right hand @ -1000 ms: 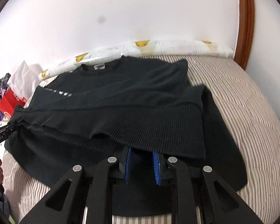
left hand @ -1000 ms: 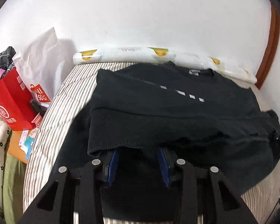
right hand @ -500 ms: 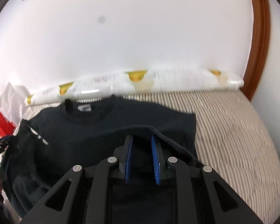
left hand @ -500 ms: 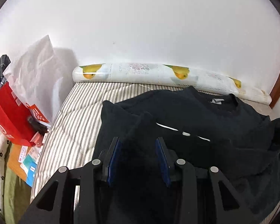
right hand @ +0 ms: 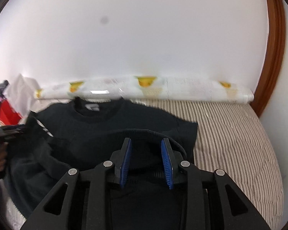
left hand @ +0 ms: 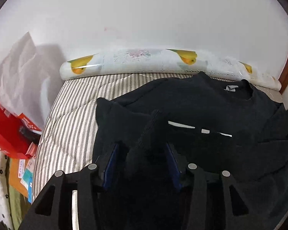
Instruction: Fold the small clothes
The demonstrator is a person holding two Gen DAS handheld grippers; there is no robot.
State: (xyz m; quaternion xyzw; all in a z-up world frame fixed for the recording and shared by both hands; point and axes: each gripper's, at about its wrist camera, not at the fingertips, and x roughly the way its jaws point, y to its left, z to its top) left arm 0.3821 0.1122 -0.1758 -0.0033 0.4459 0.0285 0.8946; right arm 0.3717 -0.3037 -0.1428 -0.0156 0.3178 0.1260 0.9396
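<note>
Two hand-held grippers, left and right, jaws opening, each with the ribbed hem between its pads, apparently releasing the hem just carried up toward the collar; black sweater lies ahead, folded in half on the striped bed.

nothing here reads clearly: the neck label on the black sweater and the print on the red bag at left are too blurred.
</note>
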